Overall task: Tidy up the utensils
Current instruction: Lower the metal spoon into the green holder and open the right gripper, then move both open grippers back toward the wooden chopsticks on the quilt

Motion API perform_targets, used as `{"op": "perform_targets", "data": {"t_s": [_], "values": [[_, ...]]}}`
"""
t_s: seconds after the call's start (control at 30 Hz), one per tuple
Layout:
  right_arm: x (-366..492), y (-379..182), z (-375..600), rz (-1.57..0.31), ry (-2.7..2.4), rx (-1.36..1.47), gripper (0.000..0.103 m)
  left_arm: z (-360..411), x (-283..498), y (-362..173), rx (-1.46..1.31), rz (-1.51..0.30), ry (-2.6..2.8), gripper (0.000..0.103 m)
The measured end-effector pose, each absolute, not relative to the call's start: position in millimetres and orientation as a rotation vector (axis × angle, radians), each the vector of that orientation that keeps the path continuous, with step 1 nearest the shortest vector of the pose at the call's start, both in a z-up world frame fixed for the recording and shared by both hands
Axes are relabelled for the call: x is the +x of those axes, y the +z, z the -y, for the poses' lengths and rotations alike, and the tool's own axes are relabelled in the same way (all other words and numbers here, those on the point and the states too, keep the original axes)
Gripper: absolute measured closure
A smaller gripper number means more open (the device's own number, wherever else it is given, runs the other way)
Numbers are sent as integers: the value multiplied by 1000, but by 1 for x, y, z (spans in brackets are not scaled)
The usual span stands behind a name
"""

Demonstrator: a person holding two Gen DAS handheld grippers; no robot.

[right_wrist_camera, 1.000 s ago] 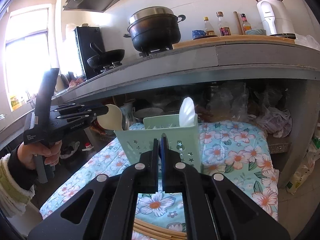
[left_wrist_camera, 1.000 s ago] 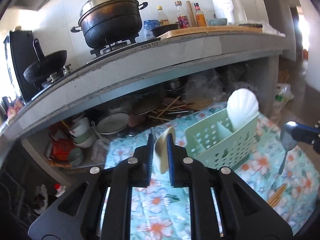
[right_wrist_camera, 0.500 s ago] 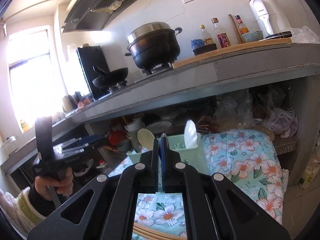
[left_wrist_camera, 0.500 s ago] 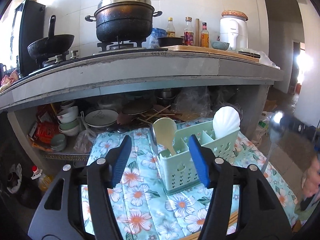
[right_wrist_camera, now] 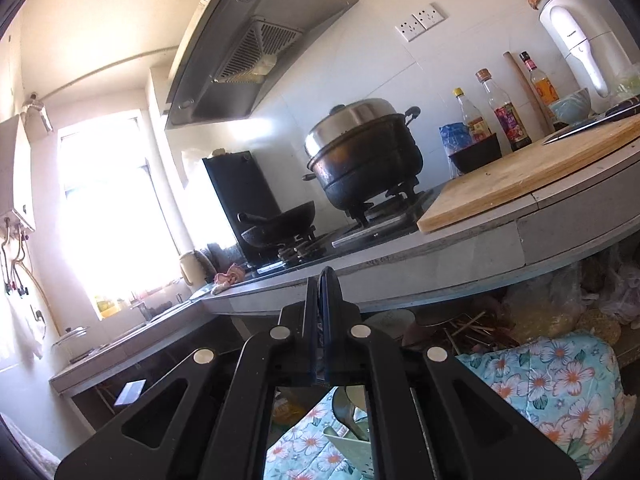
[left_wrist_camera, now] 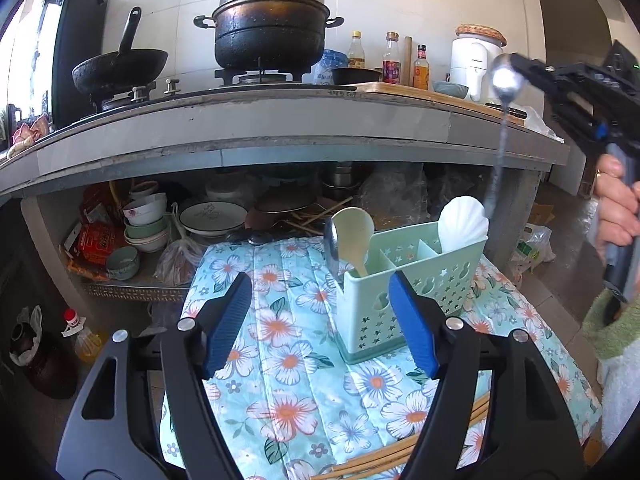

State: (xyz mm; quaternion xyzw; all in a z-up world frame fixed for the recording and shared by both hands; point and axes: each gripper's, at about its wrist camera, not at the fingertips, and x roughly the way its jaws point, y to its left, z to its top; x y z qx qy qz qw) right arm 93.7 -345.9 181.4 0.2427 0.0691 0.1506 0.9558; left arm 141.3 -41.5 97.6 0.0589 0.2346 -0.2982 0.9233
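At the centre of the left view, a mint caddy (left_wrist_camera: 404, 276) stands upright on the flowered cloth (left_wrist_camera: 288, 360) that covers the surface, its compartments open to the top so that utensils can drop in handle first. Its left compartment holds a cream spoon (left_wrist_camera: 354, 228) leaning beside a metal spoon (left_wrist_camera: 331, 246), and a white shell-shaped scoop (left_wrist_camera: 462, 224) stands in the far right one, bowls up. The left hand-held gripper (left_wrist_camera: 320, 320) sits low in front of the caddy with its jaws opening wide and nothing between the blue pads (left_wrist_camera: 228, 320), which suggests that its load is delivered and it is free for another pick. Wooden chopsticks (left_wrist_camera: 408, 448) lie flat on the cloth at the lower right of that frame, probably next to be sorted. At the upper right, the right hand-held gripper (left_wrist_camera: 520, 66) is pinched tight on a steel spoon (left_wrist_camera: 505, 80) near the bowl, so the handle hangs down, likely to be lowered into a compartment. From the right view the jaws look closed edge to edge (right_wrist_camera: 322, 280), with the caddy's rim (right_wrist_camera: 344, 440) just visible below.
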Motion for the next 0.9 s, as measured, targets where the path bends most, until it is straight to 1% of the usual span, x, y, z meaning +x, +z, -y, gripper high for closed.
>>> {"op": "perform_targets", "data": {"t_s": [0.2, 0.4, 0.57, 0.7, 0.9], "values": [[144, 138, 347, -246, 272, 507, 101, 32, 146, 90, 118, -501, -590, 36], [154, 107, 349, -321, 220, 492, 101, 26, 151, 86, 115, -512, -576, 36], [142, 104, 346, -350, 162, 447, 100, 26, 152, 86, 113, -513, -576, 36], [119, 115, 341, -326, 120, 378, 99, 26, 150, 84, 114, -515, -579, 36], [73, 121, 346, -292, 79, 394, 99, 26, 142, 85, 116, -516, -583, 36]]}}
